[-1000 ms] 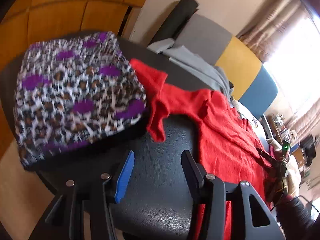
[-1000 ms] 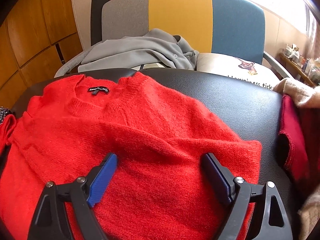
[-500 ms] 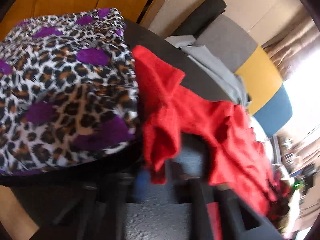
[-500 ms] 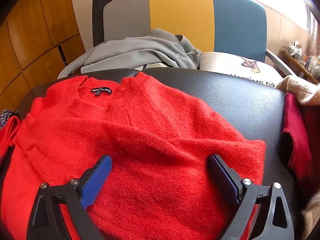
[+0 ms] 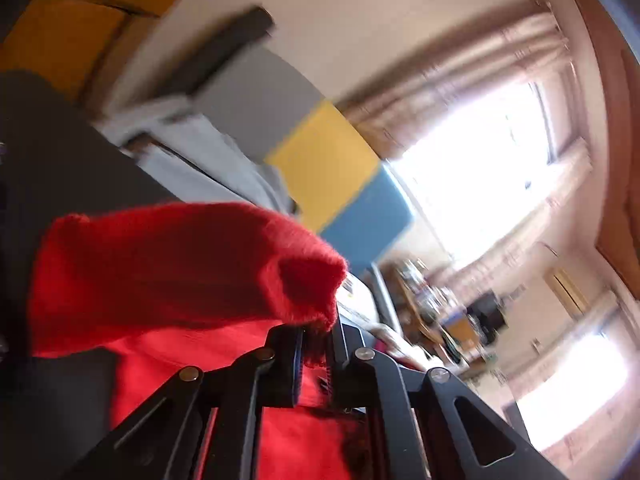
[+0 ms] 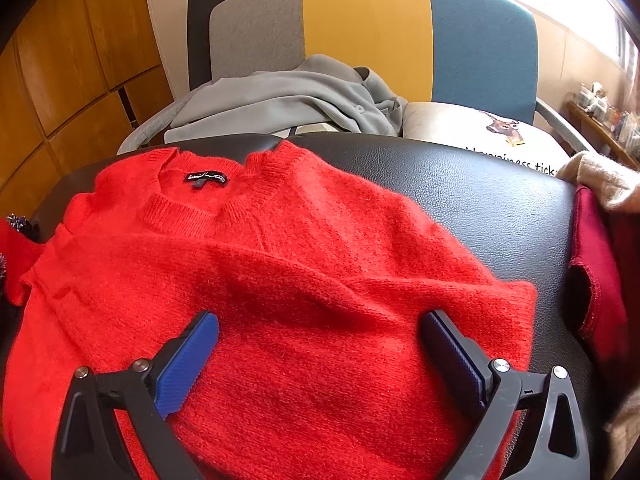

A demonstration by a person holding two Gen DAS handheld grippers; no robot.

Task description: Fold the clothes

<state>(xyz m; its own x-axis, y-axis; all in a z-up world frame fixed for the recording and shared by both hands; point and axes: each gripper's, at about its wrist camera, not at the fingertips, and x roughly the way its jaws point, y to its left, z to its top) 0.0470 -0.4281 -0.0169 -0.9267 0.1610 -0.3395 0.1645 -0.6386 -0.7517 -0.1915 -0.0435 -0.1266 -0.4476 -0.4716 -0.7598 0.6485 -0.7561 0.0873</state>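
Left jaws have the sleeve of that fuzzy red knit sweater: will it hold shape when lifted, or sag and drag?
The fuzzy red knit sweater is probably floppy: its sleeve droops over the left gripper. The fluffy knit should grip, not slip. Its body may drag across the black leather surface.

1. The place looks like a lived-in home room: curtains [image 5: 472,80] frame a bright window.
2. A grey, yellow and blue chair [image 6: 372,36] holds a grey garment [image 6: 288,100].
3. Wood-panelled cupboards [image 6: 60,80] and a cluttered shelf [image 6: 604,116] line the walls.
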